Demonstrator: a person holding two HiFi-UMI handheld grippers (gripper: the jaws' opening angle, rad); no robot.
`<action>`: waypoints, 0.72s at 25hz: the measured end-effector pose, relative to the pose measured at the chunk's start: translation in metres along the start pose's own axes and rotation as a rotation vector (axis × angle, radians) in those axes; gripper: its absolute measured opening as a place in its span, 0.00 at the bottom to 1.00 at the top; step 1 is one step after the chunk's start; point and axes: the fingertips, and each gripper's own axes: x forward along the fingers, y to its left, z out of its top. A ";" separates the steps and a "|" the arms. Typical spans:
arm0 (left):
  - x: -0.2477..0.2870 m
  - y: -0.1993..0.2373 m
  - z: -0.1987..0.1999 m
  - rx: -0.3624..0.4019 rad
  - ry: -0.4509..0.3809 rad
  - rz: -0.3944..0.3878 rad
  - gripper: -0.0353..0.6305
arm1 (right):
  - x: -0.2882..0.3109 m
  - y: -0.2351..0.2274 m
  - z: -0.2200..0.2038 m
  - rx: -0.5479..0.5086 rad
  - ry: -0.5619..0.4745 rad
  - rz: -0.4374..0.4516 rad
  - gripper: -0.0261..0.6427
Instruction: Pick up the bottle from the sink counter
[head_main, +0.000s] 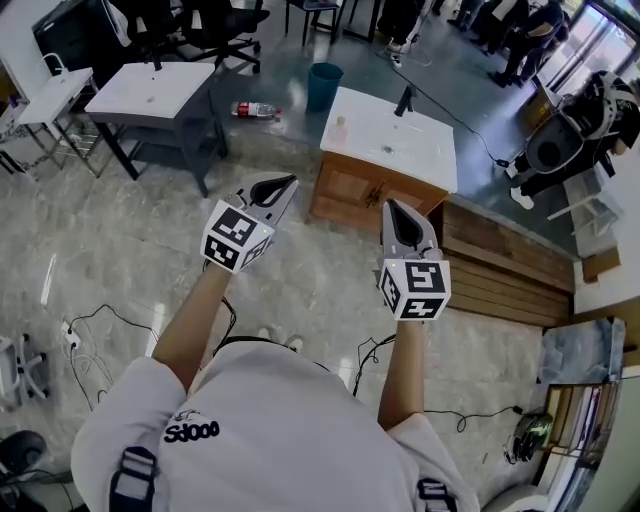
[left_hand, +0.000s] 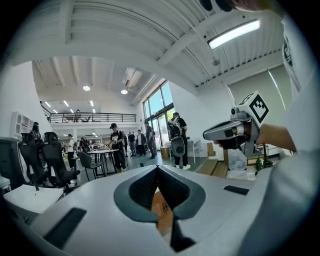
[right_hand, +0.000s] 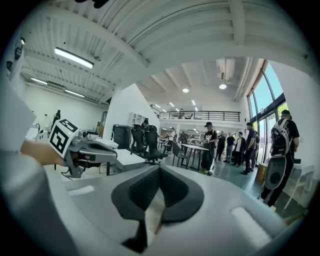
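Head view: approach step, with the bottle (head_main: 340, 130) untouched on the counter (head_main: 425, 155).

The small, pale bottle seems to stand upright near the counter's far left corner, left of the faucet (head_main: 404, 100). Both grippers hang on the near side of the counter and well apart from the bottle. The left gripper (head_main: 285, 184) is left of the cabinet, with its jaws together and nothing between them. The right gripper (head_main: 392, 206) is over the counter's near edge, its jaws likewise closed and empty. I judge the grasp not yet begun. Next, one gripper must spread its jaws, reach forward until they sit either side of the bottle, then close. A second bottle (head_main: 255, 109) lies on the floor further left and is not the target.
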 end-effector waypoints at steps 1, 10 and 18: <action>0.001 -0.001 0.000 -0.007 -0.001 0.002 0.06 | 0.001 -0.001 -0.001 -0.004 0.007 0.004 0.05; 0.016 0.001 -0.013 -0.045 0.024 0.027 0.06 | 0.015 -0.015 -0.020 0.016 0.033 0.034 0.05; 0.057 0.032 -0.028 -0.034 0.044 0.041 0.06 | 0.057 -0.043 -0.035 0.010 0.054 0.009 0.05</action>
